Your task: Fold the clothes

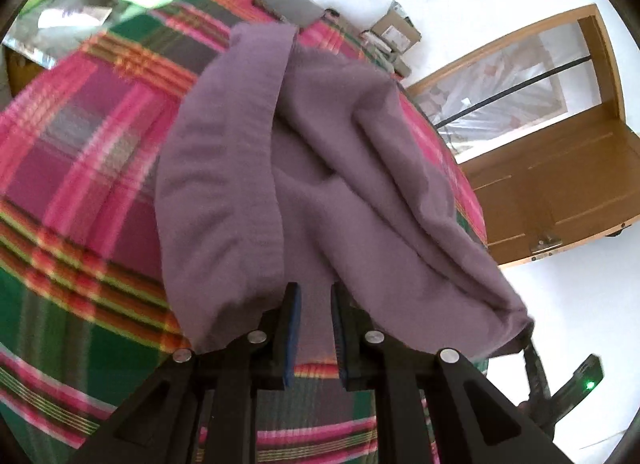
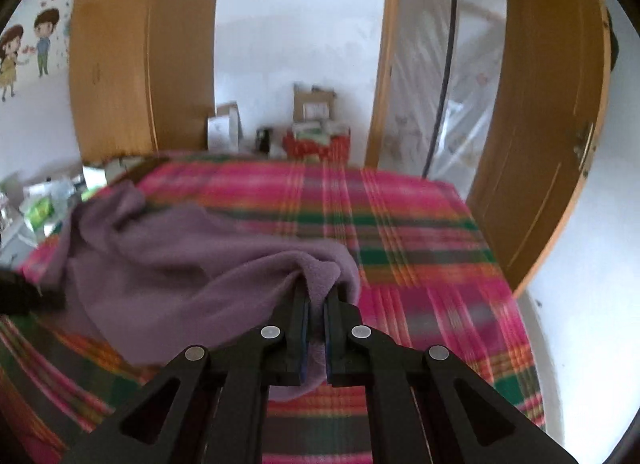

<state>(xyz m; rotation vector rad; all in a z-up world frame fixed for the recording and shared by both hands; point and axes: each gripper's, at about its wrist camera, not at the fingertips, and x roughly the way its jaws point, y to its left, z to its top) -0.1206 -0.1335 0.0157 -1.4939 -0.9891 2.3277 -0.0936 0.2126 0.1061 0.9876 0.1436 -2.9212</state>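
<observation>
- Left wrist view: the left gripper (image 1: 315,296) sits low in the frame, its two black fingers with blue pads standing a narrow gap apart.
- Through that gap the plaid bedspread (image 1: 80,168) shows at the bottom, and higher up the purple garment (image 1: 320,168) lies just ahead of the tips; the pads are not seen pressing on cloth, so the jaws read as slightly spread with nothing clamped.
- The purple garment lies rumpled across the middle of the bedspread, with one long flat band running away from the gripper on the left and thick folds bunched to the right.
- Its right-hand end is drawn out to a point near the lower right, where the right gripper (image 1: 528,334) shows as a dark shape with a green light behind it; the cloth hides its tips in this view.
- At the far edge of the bed lies a flat grey object (image 1: 290,4), and beyond it cardboard boxes (image 1: 394,26) stand against the white wall. A wooden door (image 1: 560,168) fills the right side.
- Right wrist view: the right gripper (image 2: 316,298) has its jaws nearly together, pinching a fold of the purple garment (image 2: 168,256) between the blue pads, with a tail of cloth hanging below them.
- From that pinch the garment trails off to the left over the plaid bedspread (image 2: 420,244), lifted at the gripped end.
- A dark part of the left gripper (image 2: 24,292) shows at the left edge, beside the cloth.
- Behind the bed stand boxes, a wooden door (image 2: 540,144) and a wall with cartoon stickers (image 2: 24,52).
</observation>
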